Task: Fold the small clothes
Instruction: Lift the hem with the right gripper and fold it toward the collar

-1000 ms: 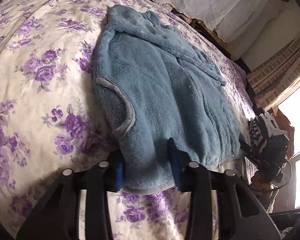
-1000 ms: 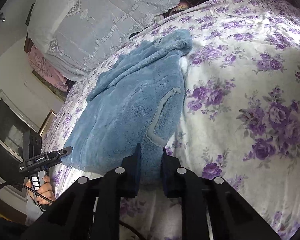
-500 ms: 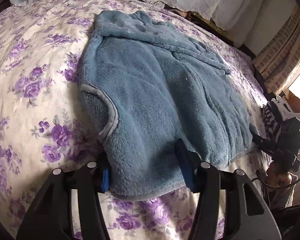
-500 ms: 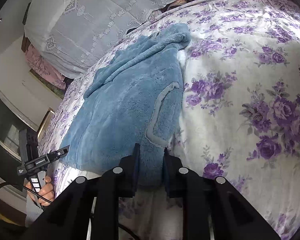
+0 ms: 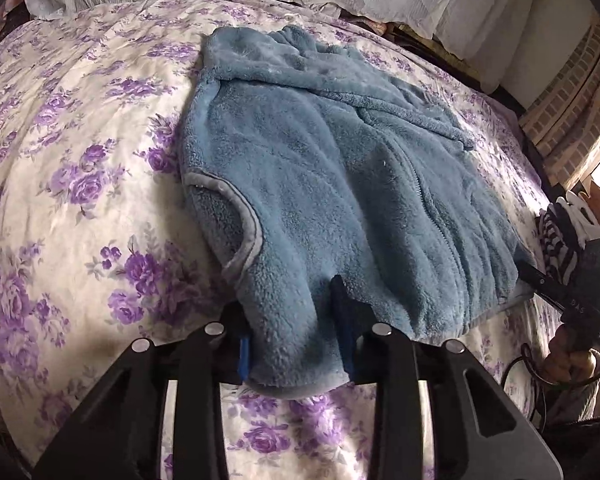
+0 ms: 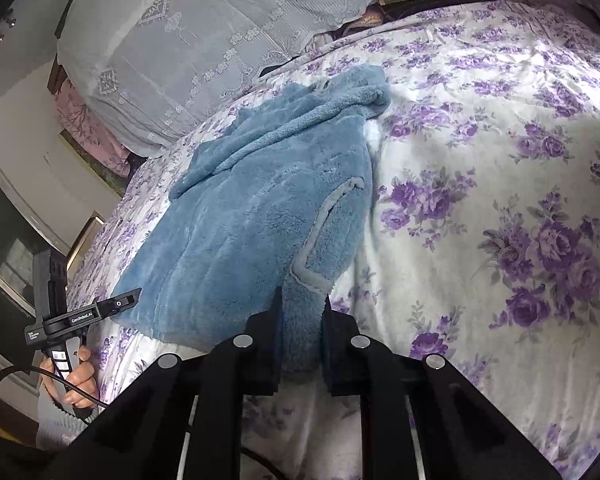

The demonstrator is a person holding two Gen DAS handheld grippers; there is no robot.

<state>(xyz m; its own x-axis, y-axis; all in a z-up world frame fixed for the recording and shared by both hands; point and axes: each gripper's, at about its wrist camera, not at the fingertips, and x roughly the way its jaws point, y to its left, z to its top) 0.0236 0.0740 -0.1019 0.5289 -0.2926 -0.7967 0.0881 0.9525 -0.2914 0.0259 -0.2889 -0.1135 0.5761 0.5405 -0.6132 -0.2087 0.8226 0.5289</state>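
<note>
Since the earlier frame the left gripper [image 5: 296, 320] widened, then its jaws closed again, now clamped on the near hem of the blue fleece jacket [image 5: 340, 184]. The right gripper [image 6: 302, 320] is clamped on the same hem beside the grey-trimmed pocket. The jacket lies flat on the floral bedspread [image 5: 80, 160], hood toward the pillows [image 6: 204, 40].

The left tool [image 5: 296, 322] has just closed its jaws on the blue fleece jacket's [image 5: 340, 184] near hem on the floral bedspread [image 5: 80, 152].

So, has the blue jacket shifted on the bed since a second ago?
No. In the right wrist view the jacket keeps its hood beside the same bedspread flowers.
</note>
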